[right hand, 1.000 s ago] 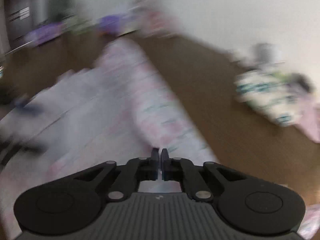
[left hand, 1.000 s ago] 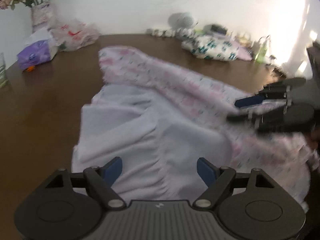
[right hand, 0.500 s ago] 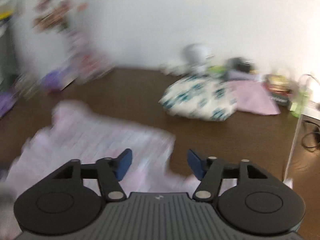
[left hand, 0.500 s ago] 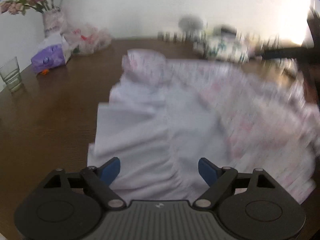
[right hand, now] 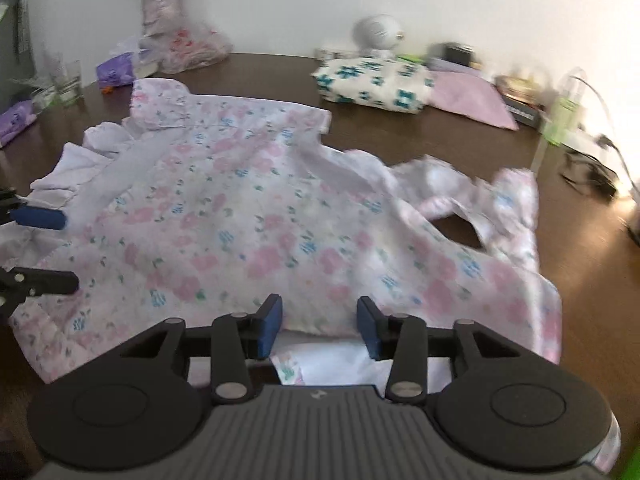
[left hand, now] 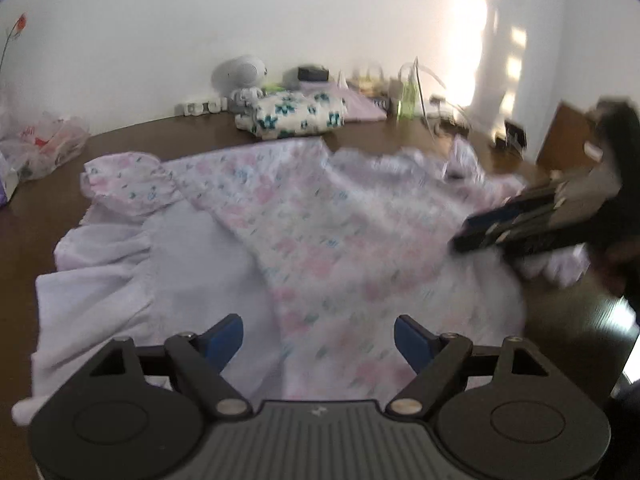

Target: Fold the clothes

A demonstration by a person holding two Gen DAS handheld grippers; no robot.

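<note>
The brown table [right hand: 248, 68] stretches out ahead of both my grippers, and most of it in front of me is covered by the floral garment [right hand: 256, 216], lying partly folded with its pale inner side [left hand: 188, 280] showing under my left gripper and its printed side spread under and beyond my right.

My left gripper [left hand: 319, 338] hangs wide apart over the cloth, nothing between its jaws. My right gripper [right hand: 319, 326] has its jaws closing, with the near hem of the garment just ahead of them, but the pads are not pressing on it.

To do this fold well, I judge I should take the hem squarely and catch one layer only, since a white layer [right hand: 332, 364] peeks out beneath the edge right below my right fingers. The frilled sleeve [right hand: 504, 204] far to my right front lies crumpled, so I would flatten it before the next fold.

Beyond my fingertips, a folded blue-patterned bundle [right hand: 372, 84] sits well clear, near the wall.
</note>
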